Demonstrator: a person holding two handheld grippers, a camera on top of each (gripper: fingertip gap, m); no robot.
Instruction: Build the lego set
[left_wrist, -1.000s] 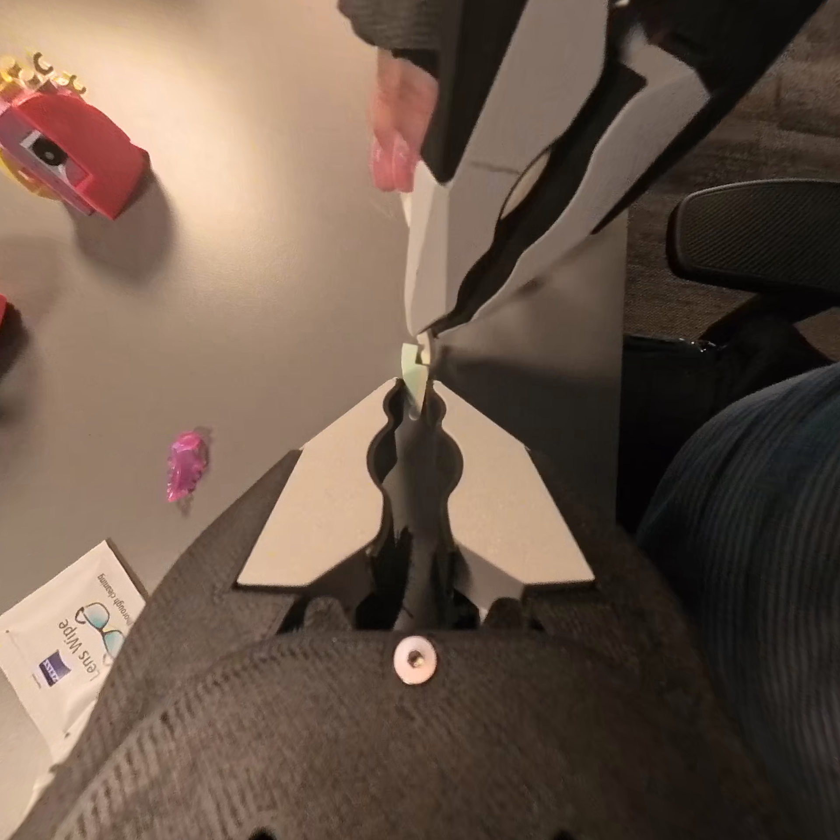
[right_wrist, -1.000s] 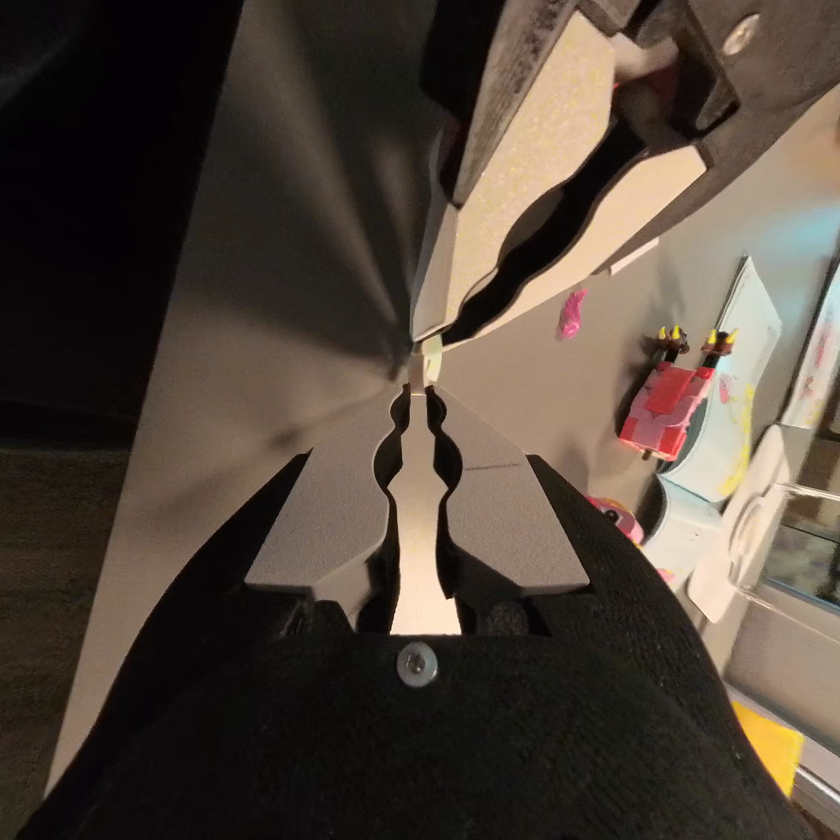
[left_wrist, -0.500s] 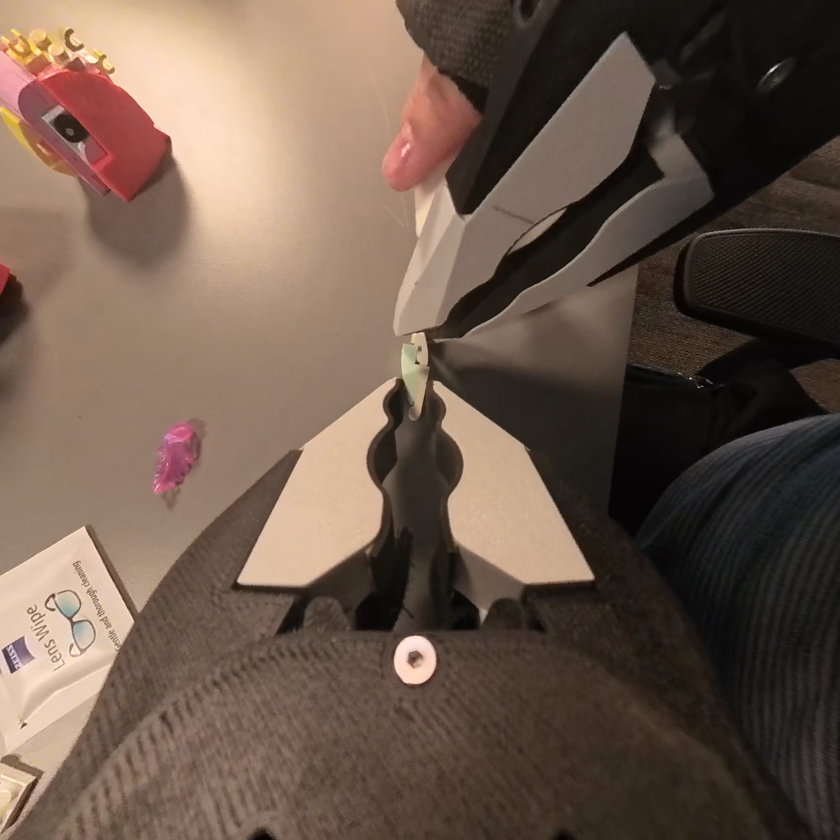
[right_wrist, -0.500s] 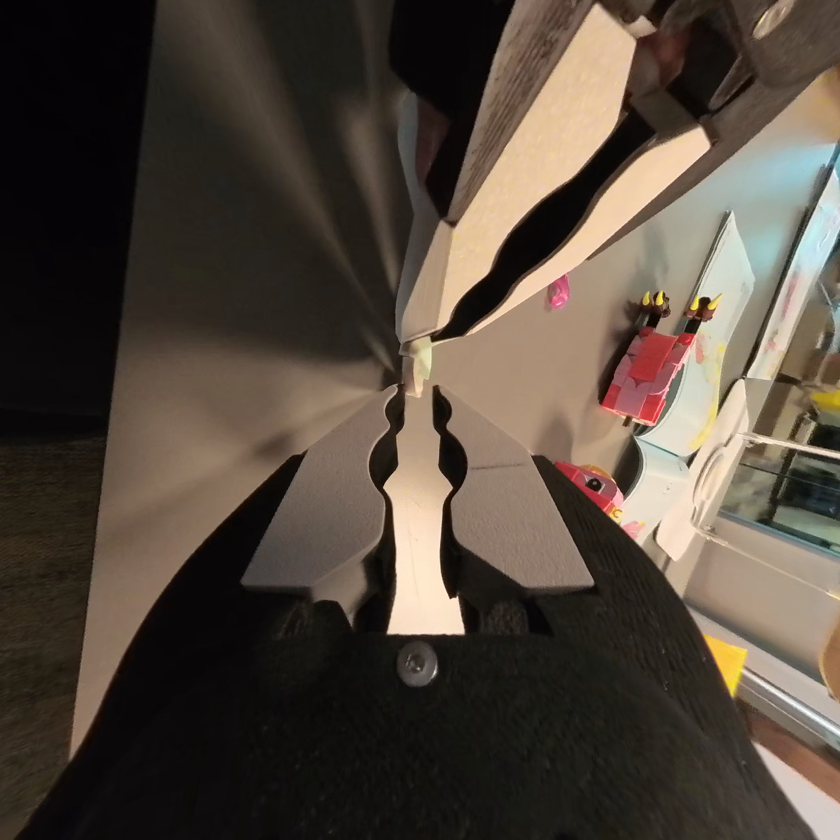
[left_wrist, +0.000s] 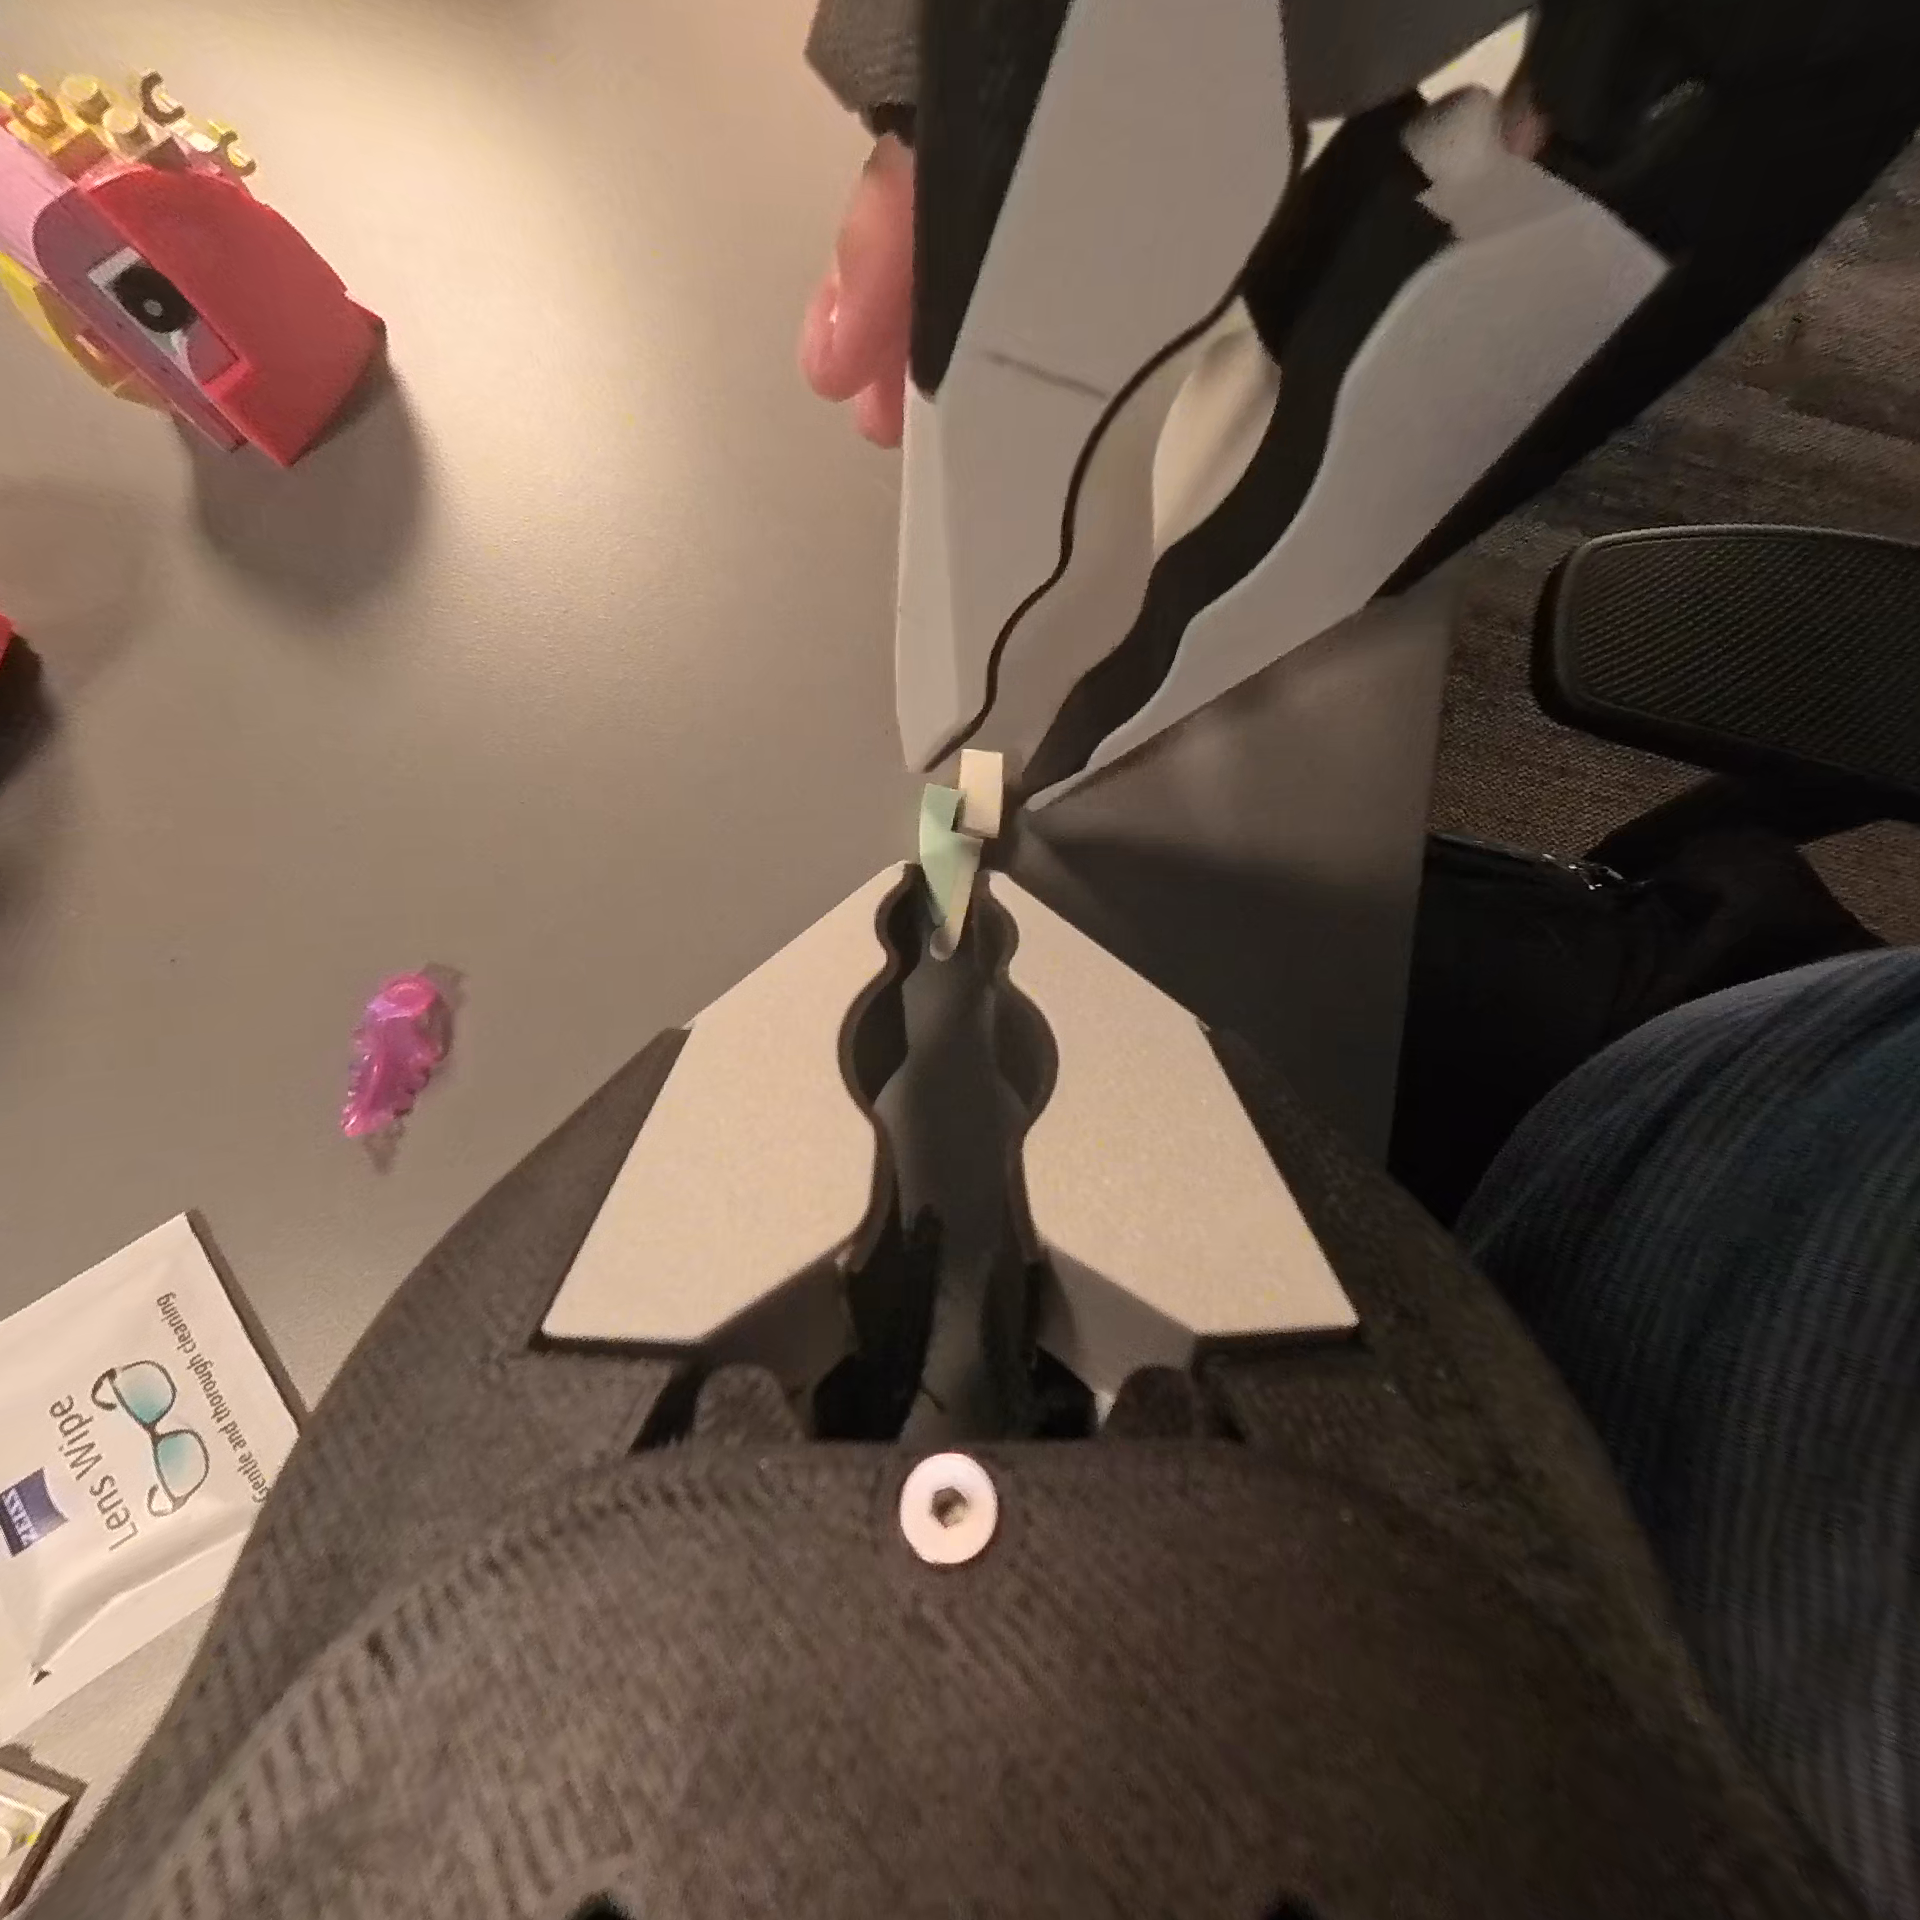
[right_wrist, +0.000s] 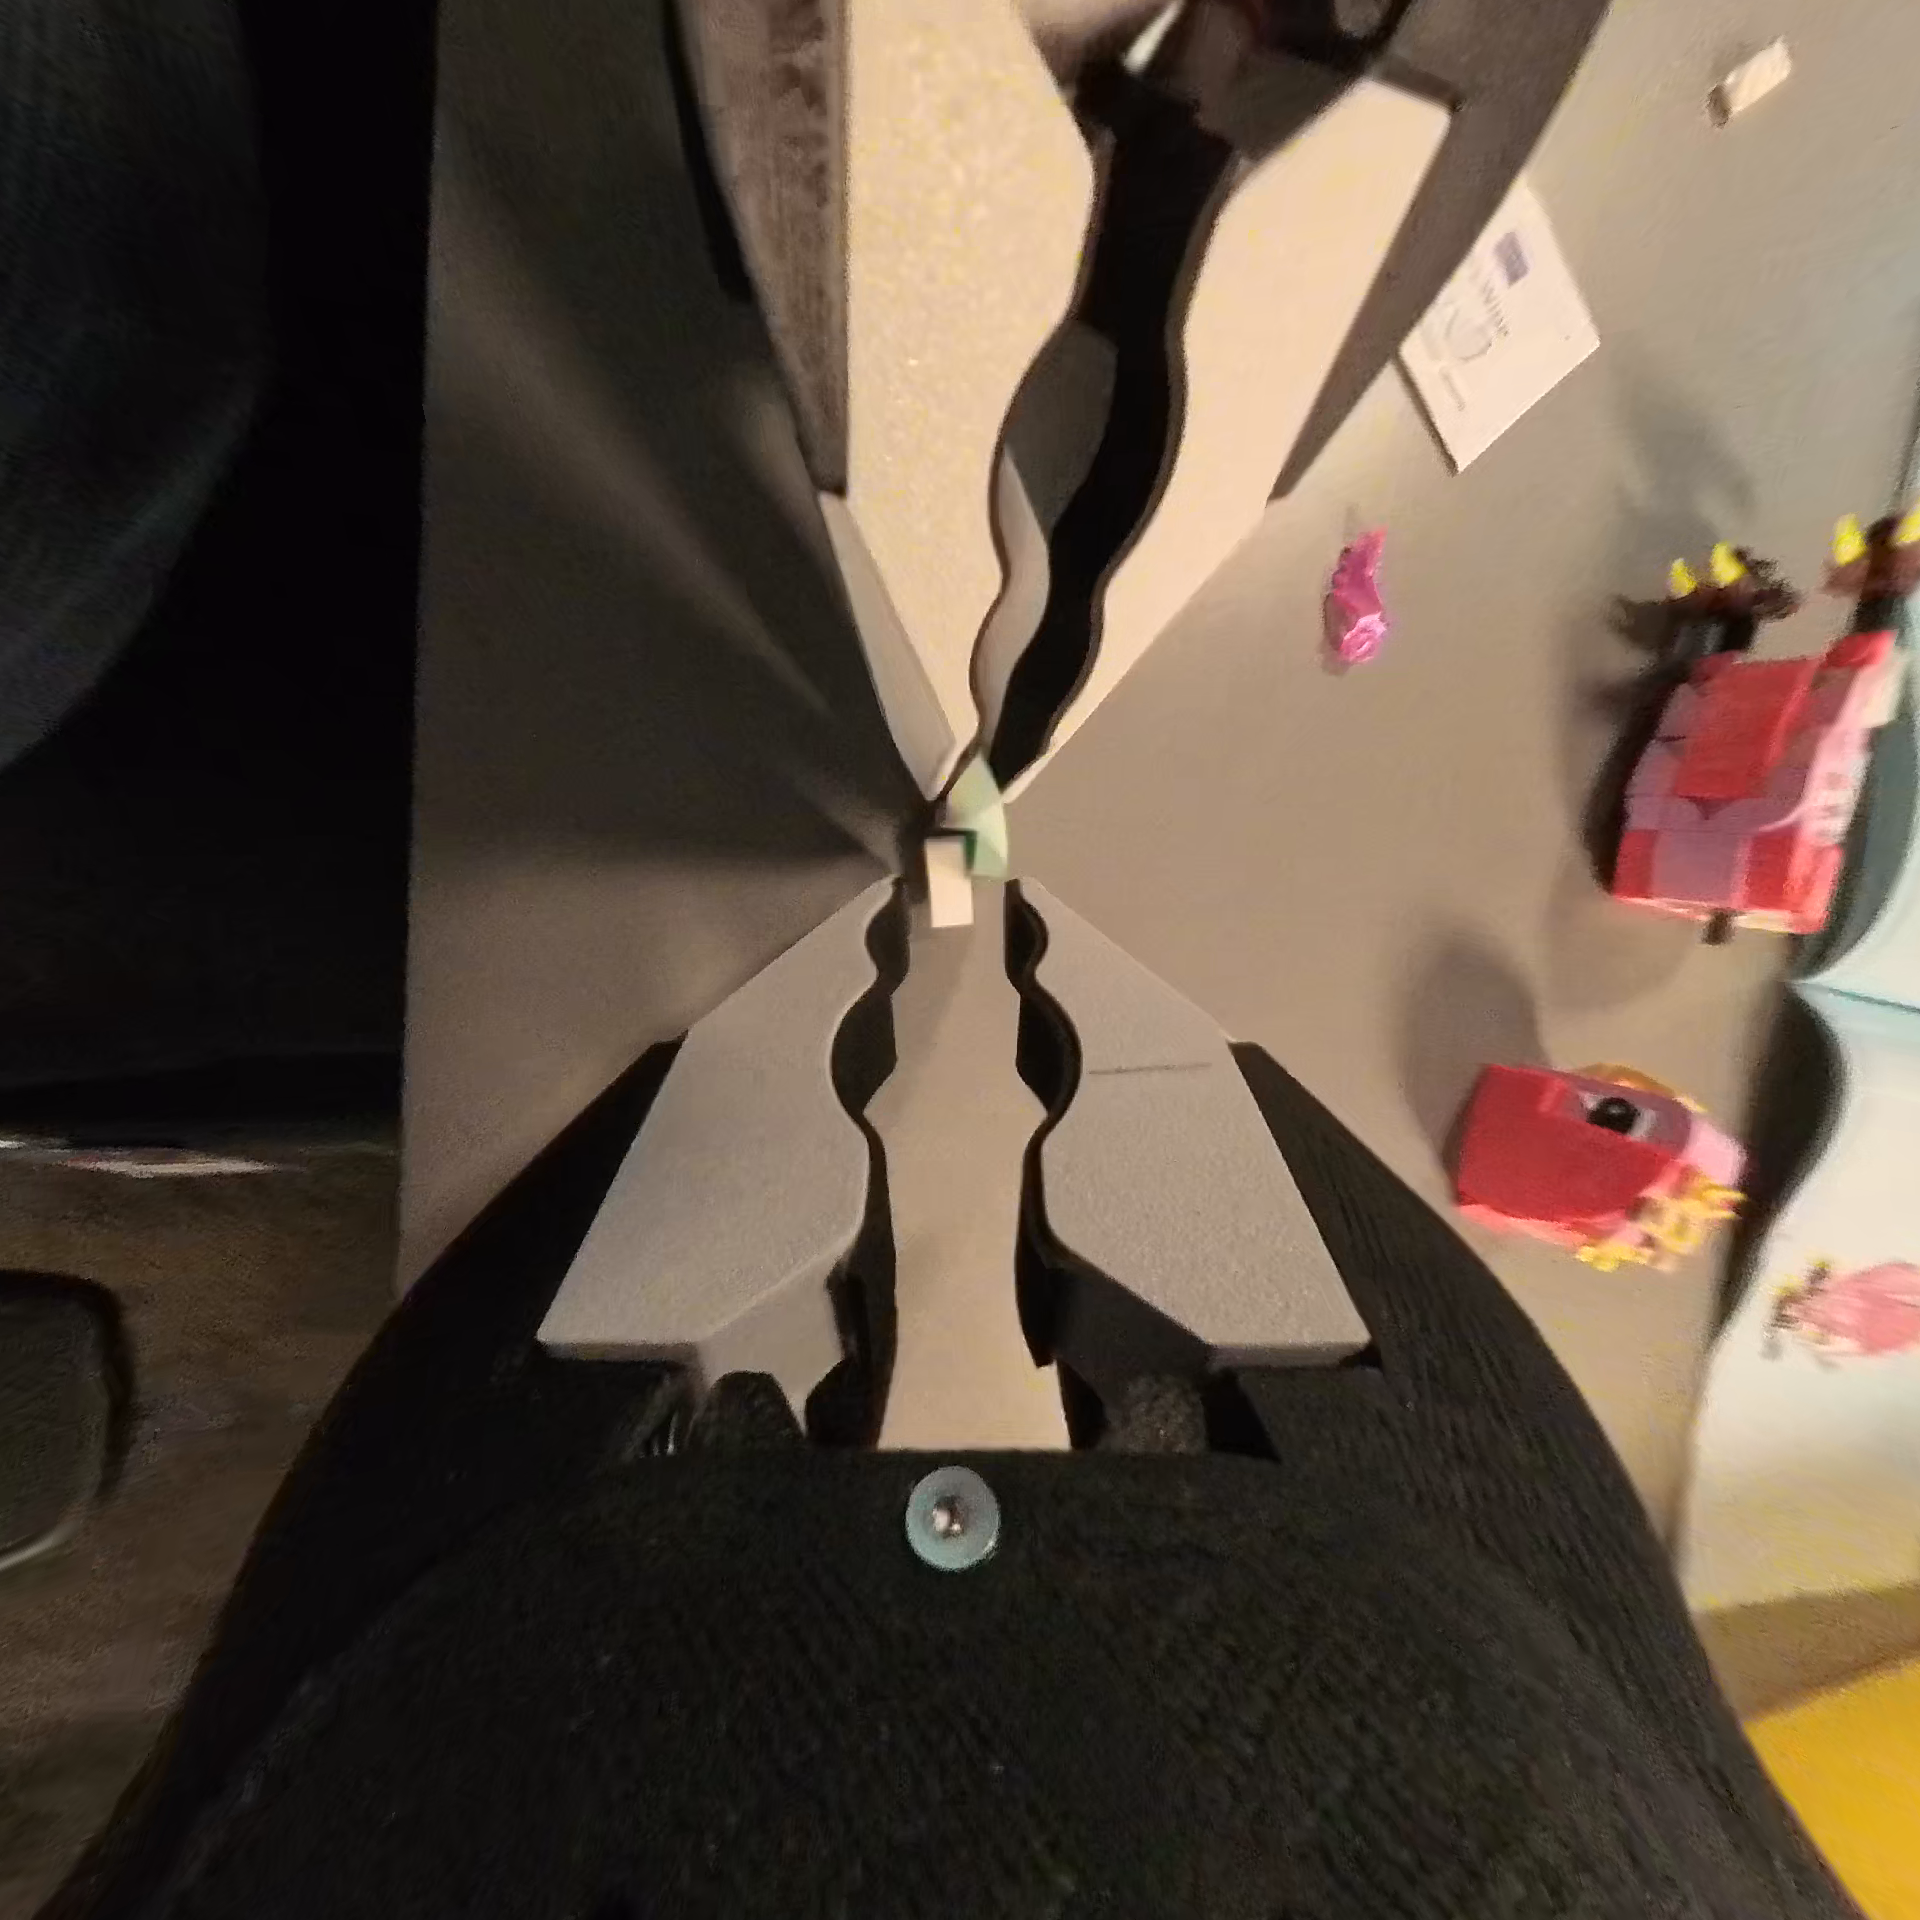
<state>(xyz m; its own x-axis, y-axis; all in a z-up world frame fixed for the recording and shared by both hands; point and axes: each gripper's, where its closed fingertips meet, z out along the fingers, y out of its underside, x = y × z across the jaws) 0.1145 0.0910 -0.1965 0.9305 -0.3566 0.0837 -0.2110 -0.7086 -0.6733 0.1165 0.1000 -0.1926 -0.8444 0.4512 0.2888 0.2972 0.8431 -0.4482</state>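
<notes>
The left gripper (left_wrist: 951, 883) has its fingers almost shut. They pinch a small pale green piece (left_wrist: 943, 844) right at the tips. A small white piece (left_wrist: 982, 795) is stuck on the far end of the green one. Both pieces are up in the air, above the table (left_wrist: 520, 623), near its edge.

The right gripper (right_wrist: 956, 899) comes in from the other side, tip to tip. Its fingers are a little way apart. The white piece sits between them, but there is a gap on at least one side, so they do not squeeze it.

A good way to do this bit, I think: hold the left gripper very still with a firm, steady pinch (the pieces are tiny and could pop out), and line the right fingers up straight on the white piece.

On the table lie a red brick toy (left_wrist: 208, 312), a pink bit (left_wrist: 395, 1049) and a white packet (left_wrist: 104, 1455).
</notes>
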